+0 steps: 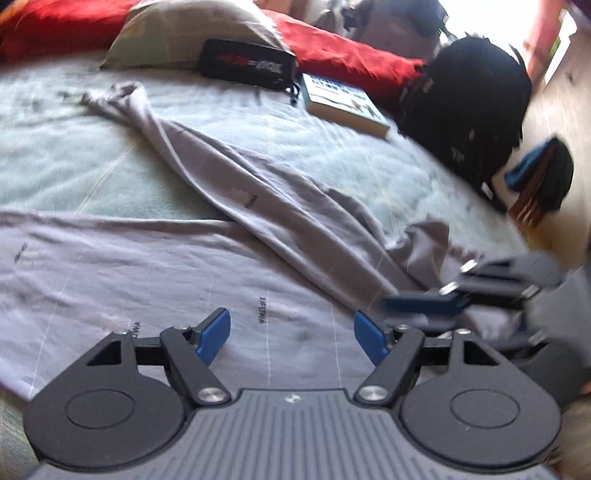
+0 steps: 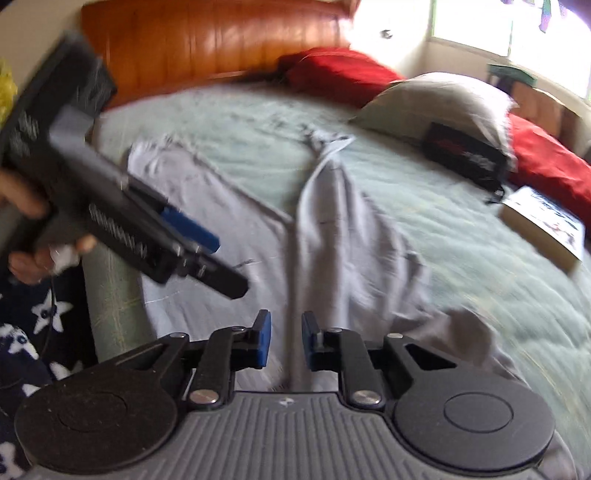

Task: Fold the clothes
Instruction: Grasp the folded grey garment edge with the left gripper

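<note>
Fold barely begun: grey garment (image 1: 155,266) lies spread on bed (image 1: 74,166), one part flat near me, another (image 1: 258,192) trailing twisted toward the pillows (image 1: 184,33). All folds left, I judge. My left gripper (image 1: 291,338) is spread wide, nothing in it. My right gripper (image 2: 286,341) is narrowed, pads apart, no cloth pinched. Surface: pale green cover. Rm: wood headboard (image 2: 207,40), book (image 1: 343,107), black bag (image 1: 476,96), window.
</note>
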Demonstrator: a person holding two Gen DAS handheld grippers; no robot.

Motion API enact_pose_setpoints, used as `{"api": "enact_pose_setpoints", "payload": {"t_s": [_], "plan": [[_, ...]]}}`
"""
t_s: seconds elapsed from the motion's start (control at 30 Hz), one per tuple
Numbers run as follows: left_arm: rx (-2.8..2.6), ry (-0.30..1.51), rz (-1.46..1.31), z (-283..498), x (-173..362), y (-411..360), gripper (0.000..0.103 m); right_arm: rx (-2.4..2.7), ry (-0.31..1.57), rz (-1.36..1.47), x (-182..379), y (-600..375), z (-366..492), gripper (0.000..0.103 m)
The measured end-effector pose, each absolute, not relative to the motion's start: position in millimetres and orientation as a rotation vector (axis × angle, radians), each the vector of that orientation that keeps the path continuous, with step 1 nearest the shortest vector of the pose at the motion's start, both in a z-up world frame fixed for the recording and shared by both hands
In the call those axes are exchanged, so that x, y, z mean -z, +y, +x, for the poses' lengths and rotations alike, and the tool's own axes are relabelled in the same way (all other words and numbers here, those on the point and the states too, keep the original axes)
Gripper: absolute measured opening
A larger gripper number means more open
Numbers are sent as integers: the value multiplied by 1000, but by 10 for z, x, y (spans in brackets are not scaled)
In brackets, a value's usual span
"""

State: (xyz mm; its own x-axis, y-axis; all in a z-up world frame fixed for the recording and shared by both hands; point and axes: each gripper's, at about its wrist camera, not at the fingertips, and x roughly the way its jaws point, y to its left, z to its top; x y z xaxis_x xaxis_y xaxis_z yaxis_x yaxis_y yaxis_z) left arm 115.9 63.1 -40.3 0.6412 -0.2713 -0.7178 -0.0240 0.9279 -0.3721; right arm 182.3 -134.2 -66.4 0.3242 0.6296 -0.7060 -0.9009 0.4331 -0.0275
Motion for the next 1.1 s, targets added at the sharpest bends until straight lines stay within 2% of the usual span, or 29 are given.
{"api": "enact_pose_setpoints", "payload": {"t_s": [0.2,0.23,0.27,0.3,0.53,0.8,0.87,1.1], "plan": [[195,870,-531,1239,454,815,75,-952,689,-583,866,-1156,1908,21],[206,869,-550,1255,462,825,76,-949,687,-585,871,-1162,1908,18],[217,868,-570,1277,469,823,76,-945,682,-590,874,-1168,1902,6],[229,867,-590,1298,475,821,76,-940,677,-595,877,-1174,1897,3],[310,855,-806,1483,622,817,78,-1001,673,-488,713,-1248,1937,2],[307,825,-948,1699,900,840,78,-1138,768,-304,618,-1326,2011,3],[307,808,-961,1735,931,856,78,-1150,775,-301,640,-1367,1982,9],[297,754,-1002,1894,958,1000,78,-1095,784,-230,656,-1685,1963,17]]}}
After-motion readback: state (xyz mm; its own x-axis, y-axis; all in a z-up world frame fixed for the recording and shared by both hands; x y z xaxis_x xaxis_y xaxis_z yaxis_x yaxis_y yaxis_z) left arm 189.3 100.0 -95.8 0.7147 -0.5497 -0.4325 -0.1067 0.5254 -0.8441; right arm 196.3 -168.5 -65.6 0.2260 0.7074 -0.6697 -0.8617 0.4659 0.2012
